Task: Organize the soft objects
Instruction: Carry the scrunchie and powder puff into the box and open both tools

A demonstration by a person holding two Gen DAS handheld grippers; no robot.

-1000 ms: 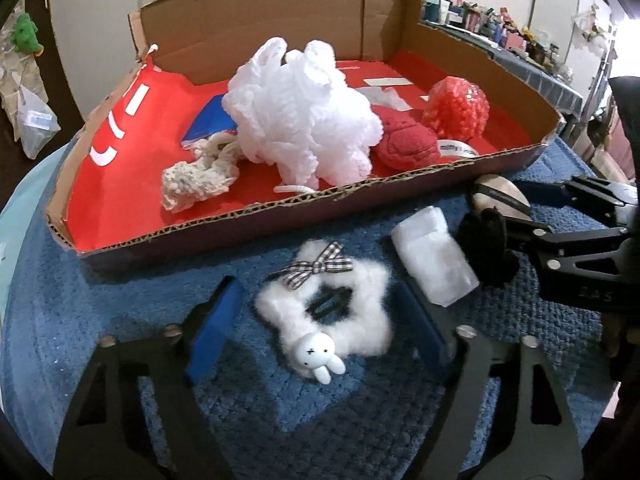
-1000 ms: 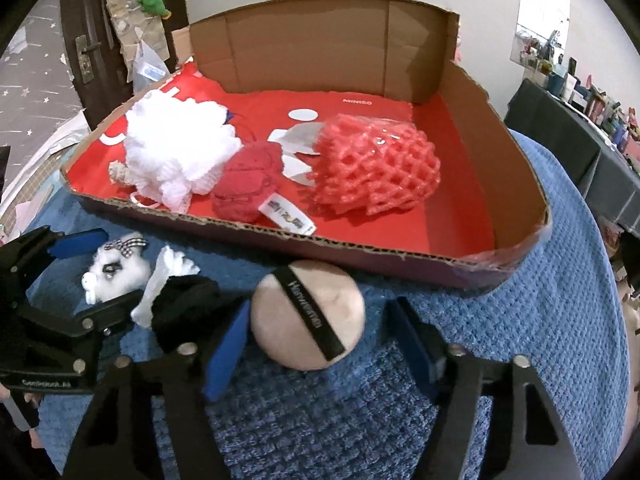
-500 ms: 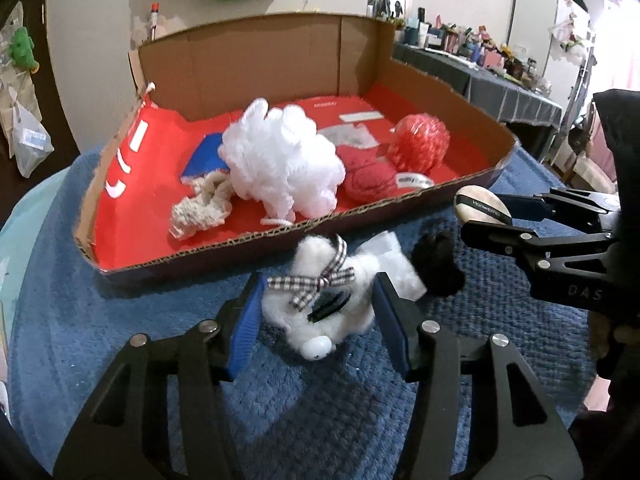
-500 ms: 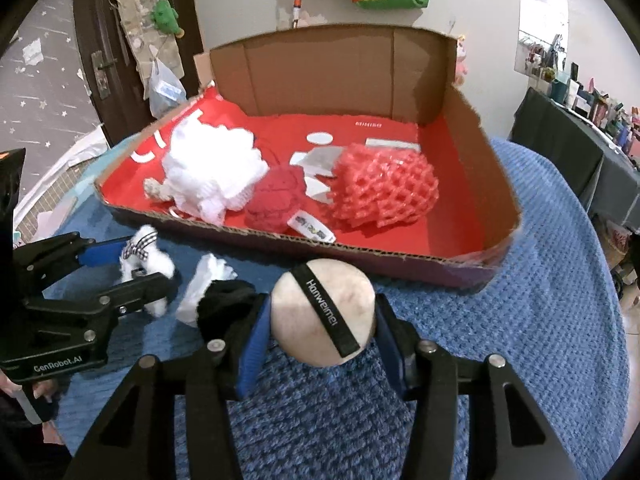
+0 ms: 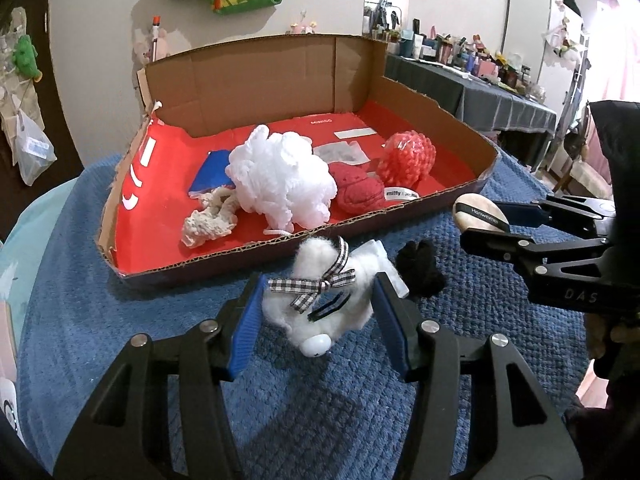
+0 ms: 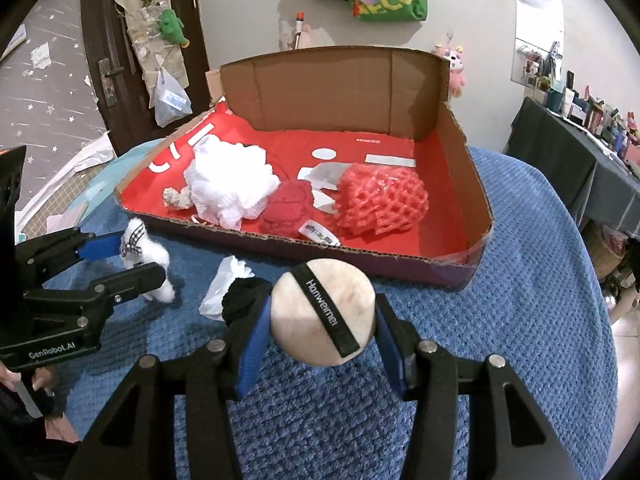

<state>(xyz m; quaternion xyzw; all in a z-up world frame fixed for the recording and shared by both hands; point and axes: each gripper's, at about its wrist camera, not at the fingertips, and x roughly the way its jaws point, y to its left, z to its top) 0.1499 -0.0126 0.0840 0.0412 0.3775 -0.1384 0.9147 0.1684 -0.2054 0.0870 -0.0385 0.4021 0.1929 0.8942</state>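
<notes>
left wrist: close, faces box [image 5: 280, 80] | right wrist: same box [image 6: 340, 92]

The right gripper [image 6: 322, 316] gripped a round puff [image 6: 320, 312] above the blue cloth [image 6: 500, 320], just before the box's near wall [image 6: 360, 256]. A black pompom [image 6: 240, 296] and a tissue [image 6: 224, 284] lay beside its left finger. The left gripper [image 6: 124, 258] clamped a white scrunchie [image 6: 150, 254] near the box's near-left corner. Inside lay a white loofah [image 6: 228, 186], a red cloth [image 6: 286, 210] and red netting [image 6: 380, 202].

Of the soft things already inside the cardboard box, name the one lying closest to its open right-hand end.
The red foam mesh ball. The dark red plush, white mesh pouf and cream rope knot all sit farther left.
</notes>
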